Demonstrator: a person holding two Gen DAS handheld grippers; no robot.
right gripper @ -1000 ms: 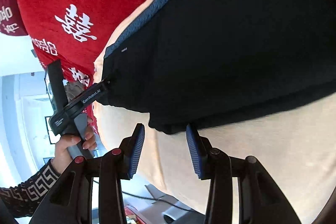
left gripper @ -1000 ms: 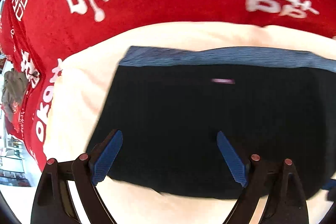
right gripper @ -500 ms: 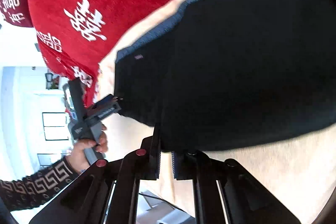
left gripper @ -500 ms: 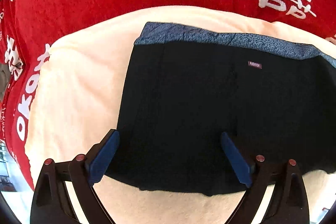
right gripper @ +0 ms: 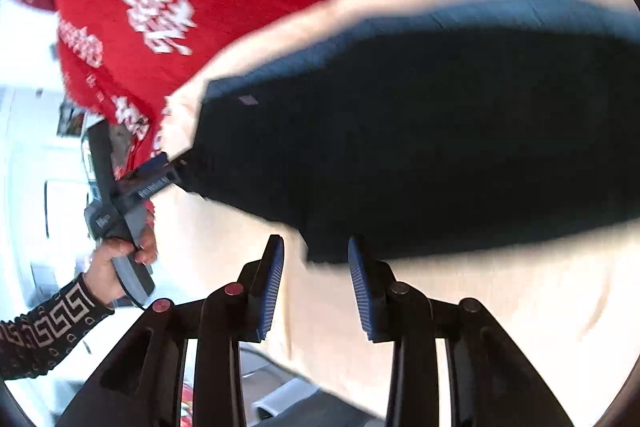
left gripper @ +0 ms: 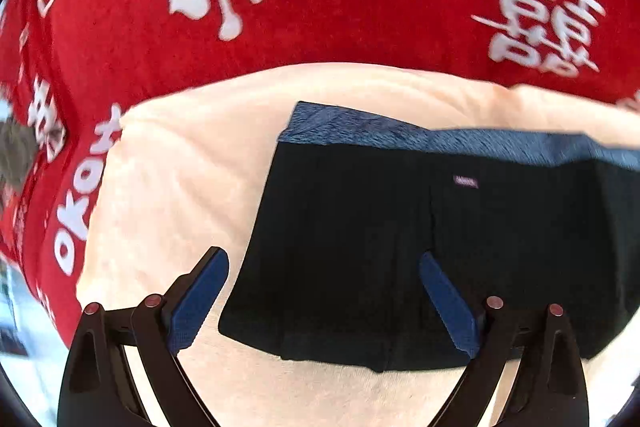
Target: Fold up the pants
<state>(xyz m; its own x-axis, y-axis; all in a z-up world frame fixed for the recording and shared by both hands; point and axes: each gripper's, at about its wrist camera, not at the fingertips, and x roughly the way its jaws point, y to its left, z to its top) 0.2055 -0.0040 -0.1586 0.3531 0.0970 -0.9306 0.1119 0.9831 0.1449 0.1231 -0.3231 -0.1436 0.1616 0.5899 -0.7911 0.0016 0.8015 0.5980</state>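
Red cloth with white signs (left gripper: 280,27) lies behind a cream blanket (left gripper: 180,179). On the blanket rest the black pants (left gripper: 400,247), folded into a neat block, so the job looks almost done. Left claw (left gripper: 324,291) is wide open, holding nothing, pants just ahead. Right claw (right gripper: 316,283) is partly open and empty at the pants' near corner.

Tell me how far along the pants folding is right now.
Mostly done, it seems: the black pants lie as a compact folded rectangle on the cream blanket, blue waistband along the far edge. Nothing is in hand; the left gripper and right gripper are both open by the near edge. Perhaps one last fold or tidy remains.
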